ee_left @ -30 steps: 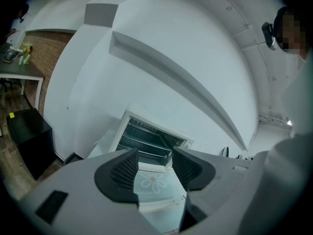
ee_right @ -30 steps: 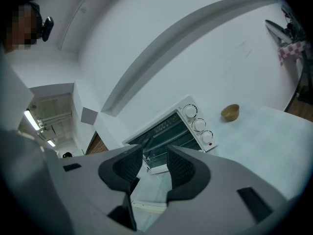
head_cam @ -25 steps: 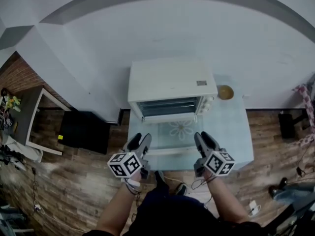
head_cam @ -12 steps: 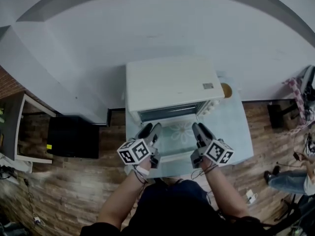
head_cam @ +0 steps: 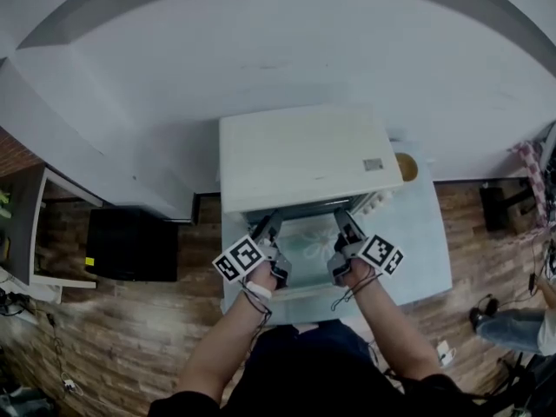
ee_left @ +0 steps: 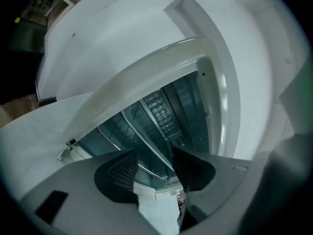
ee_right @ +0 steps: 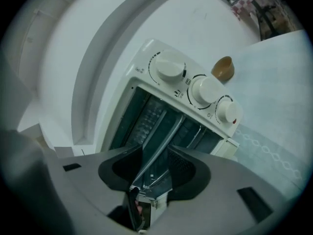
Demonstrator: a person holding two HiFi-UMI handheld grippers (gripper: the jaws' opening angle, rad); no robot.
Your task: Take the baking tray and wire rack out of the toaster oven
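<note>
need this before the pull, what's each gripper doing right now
left gripper: open, holding nothing, facing into the toaster oven
right gripper: open, holding nothing

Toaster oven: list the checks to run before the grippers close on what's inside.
1. White toaster oven door down: ok.
2. Left gripper jaws apart, nothing pinched: ok.
3. Right gripper jaws apart: ok.
4. Thin metal shelf edge runs between the right jaws: ok.
5. Whether that edge is tray or rack: cannot tell.
6. Small brown bowl beside the oven, out of the way: ok.
</note>
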